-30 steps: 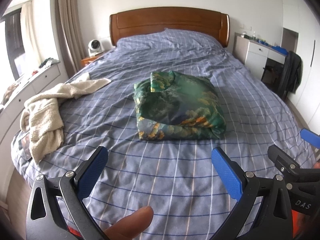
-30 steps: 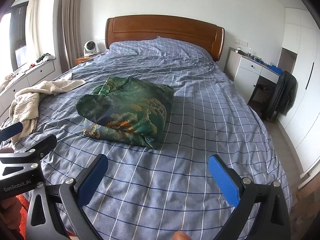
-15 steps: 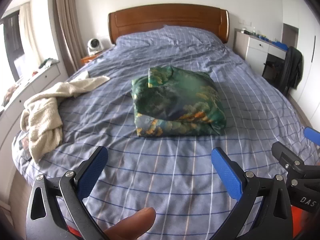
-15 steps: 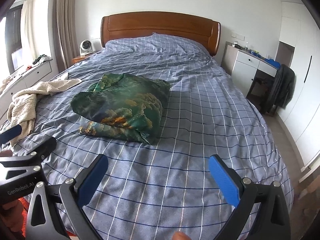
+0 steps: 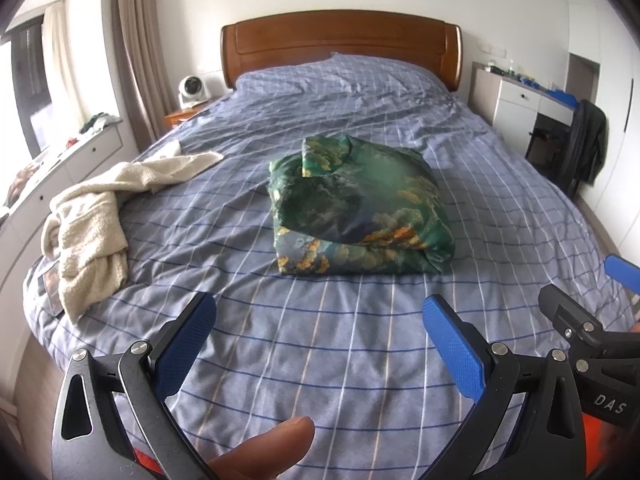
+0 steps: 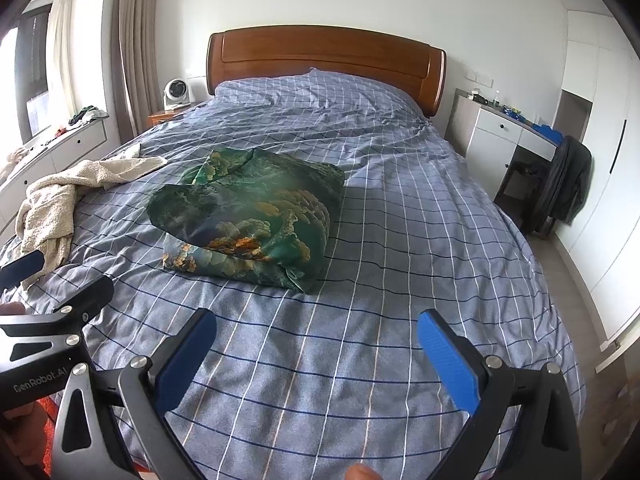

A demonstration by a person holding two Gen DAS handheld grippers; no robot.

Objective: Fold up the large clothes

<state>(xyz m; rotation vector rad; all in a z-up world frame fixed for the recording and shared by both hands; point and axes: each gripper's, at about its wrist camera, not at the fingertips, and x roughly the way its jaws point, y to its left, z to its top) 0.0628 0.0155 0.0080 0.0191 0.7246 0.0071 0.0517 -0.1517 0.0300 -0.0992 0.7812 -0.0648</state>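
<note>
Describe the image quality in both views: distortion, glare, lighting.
Left wrist view: strong fisheye bend, dark vignette corners, window blown out at left, a hazy smudge over the green bundle. Right wrist view: same bending of the bed grid, a pale flare patch on the bundle, soft daylight, faint shadows.

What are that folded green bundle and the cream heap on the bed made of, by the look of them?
The green bundle looks like a smooth, satiny printed fabric, perhaps silk or polyester: it shows a soft sheen and rounded folds. The cream heap looks like fluffy fleece or terry, matte with a nubbly pile. The exact fibre of either cannot be told.
</note>
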